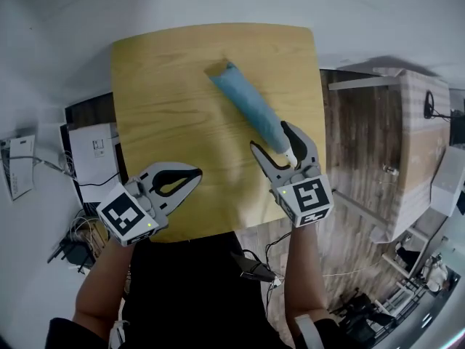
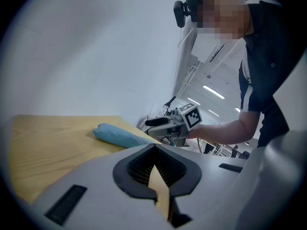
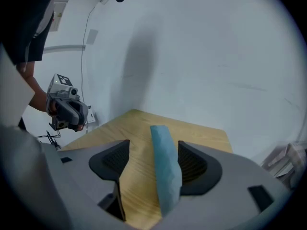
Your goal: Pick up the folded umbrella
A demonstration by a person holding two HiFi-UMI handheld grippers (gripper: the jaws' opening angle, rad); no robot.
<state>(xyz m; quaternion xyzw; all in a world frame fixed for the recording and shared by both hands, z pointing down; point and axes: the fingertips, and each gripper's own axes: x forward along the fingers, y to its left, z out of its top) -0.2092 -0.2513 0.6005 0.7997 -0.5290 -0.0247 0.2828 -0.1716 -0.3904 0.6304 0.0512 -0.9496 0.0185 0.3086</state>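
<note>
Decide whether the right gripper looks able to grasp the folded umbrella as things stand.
Probably yes. The right gripper has its jaws open, with the near end of the folded umbrella already between them on the wooden table. Nothing appears to block it, and the left gripper sits well aside.

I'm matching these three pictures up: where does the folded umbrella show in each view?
Head view: the folded umbrella lies diagonally, right of centre, on the wooden table.
Left gripper view: the umbrella is left of centre, at the table's far side.
Right gripper view: the umbrella is at lower centre, running away from the camera.
Shared landmark: the wooden table under it.
</note>
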